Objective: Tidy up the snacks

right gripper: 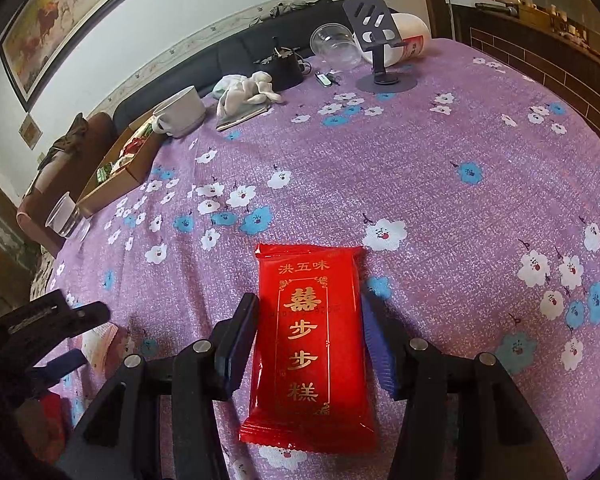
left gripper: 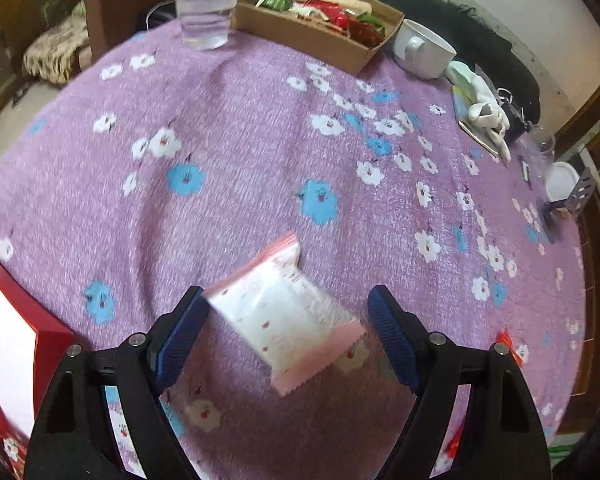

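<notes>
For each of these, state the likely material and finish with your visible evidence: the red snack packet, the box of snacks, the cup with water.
Red snack packet: glossy plastic film, probably; it shines and has crimped, serrated ends.
Box of snacks: matte brown cardboard, judging by its dull tan walls and folded corners.
Cup with water: thin clear plastic, likely; see-through, with a rolled rim.

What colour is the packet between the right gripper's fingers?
Red with gold lettering: the snack packet lies on the cloth, clearest in the right wrist view.

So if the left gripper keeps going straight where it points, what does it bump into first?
Most likely the pink and white snack packet, lying on the purple tablecloth between the left gripper's open jaws, though the gap is unclear.
</notes>
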Demonstrator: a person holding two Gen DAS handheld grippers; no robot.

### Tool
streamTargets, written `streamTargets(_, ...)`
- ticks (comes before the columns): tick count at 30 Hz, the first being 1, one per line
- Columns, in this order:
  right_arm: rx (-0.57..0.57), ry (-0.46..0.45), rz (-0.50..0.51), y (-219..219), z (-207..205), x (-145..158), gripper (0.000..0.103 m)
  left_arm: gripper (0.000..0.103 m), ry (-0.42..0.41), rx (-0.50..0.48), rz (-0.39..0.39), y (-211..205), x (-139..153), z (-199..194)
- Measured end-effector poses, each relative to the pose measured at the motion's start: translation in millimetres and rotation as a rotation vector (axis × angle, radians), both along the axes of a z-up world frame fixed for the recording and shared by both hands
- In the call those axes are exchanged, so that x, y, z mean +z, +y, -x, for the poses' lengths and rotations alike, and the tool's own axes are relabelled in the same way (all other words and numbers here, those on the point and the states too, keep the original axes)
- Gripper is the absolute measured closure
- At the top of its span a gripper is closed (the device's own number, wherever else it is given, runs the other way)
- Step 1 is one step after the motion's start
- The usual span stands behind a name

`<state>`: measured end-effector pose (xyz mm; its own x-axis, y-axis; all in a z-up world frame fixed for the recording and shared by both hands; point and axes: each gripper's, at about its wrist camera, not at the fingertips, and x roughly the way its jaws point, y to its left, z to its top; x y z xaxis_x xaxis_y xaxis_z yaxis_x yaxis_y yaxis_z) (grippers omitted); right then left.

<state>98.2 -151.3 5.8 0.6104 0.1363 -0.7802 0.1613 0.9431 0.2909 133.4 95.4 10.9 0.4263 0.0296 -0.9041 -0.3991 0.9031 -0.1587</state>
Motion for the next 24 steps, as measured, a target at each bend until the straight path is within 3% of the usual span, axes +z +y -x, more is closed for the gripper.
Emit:
streamTargets(6,-0.001,0.002,0.000,0,0,0,0.048,0.021,-0.027,-0.116,-0.080,-17,-3,-1)
streamTargets(11,0.015,0.011,0.034,4,-1,0,0.047,0.037,-0.050,-0.233,-0.204,-31,-5,2)
streamTargets(13,0.030,0.015,0.074,9,-1,0,0.047,0.050,-0.074,-0.287,-0.227,-37,-4,5)
streamTargets(16,0.052,0.018,0.142,18,-1,-1,0.046,0.051,-0.090,-0.372,-0.281,-49,-4,10)
streamTargets(19,0.071,0.020,0.207,26,-1,-2,0.046,0.052,-0.104,-0.424,-0.277,-53,-3,16)
streamTargets(24,0.072,0.019,0.216,25,0,-2,0.050,0.054,-0.118,-0.495,-0.261,-60,-2,38)
